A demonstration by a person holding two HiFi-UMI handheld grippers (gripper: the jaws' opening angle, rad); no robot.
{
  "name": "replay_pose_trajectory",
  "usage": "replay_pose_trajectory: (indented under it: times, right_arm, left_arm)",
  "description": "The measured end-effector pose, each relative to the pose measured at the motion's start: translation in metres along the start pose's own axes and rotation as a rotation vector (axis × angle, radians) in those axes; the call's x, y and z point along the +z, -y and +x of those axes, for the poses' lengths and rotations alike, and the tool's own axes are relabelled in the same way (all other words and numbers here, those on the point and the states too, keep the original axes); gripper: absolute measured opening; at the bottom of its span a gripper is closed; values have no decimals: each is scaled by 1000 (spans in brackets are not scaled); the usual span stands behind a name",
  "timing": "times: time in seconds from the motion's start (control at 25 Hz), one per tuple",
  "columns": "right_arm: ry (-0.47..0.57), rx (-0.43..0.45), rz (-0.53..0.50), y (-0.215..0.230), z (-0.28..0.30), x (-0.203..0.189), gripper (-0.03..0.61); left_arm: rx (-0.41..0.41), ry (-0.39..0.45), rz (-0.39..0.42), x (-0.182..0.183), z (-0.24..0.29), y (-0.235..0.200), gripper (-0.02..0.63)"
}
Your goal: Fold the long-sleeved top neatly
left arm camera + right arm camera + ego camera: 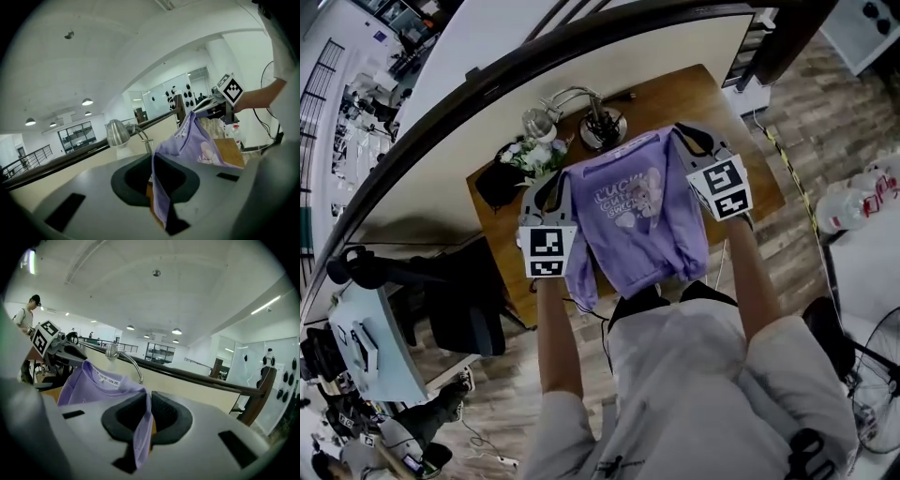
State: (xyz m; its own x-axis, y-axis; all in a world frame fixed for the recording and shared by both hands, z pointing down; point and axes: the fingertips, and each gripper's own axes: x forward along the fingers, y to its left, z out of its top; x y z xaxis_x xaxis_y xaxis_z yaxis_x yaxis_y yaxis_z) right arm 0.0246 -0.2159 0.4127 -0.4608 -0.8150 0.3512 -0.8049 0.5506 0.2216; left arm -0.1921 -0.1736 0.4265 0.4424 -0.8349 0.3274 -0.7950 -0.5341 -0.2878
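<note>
Lilac long-sleeved top point(637, 220), its shoulders tight between the clamped fingers of left gripper point(152, 168) and right gripper point(149, 413).

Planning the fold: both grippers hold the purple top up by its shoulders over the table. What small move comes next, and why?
Probably lower both hands together and lay the top flat on the wooden table. The left gripper and right gripper are each shut on a shoulder, and the top hangs unfolded, its sleeves dangling.
</note>
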Motion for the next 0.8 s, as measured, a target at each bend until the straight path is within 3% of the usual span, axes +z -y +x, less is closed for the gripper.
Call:
replay_pose_trajectory:
  times: [0.32,0.8]
  right_arm:
    - [-212,122,31,-10,94,-70,41]
    - [-417,199,105,-17,200,-159,40]
  left_arm:
    - [-84,-167,-80,-86,71,-24,38]
    - [-76,-289,-196,-179,153,-44,40]
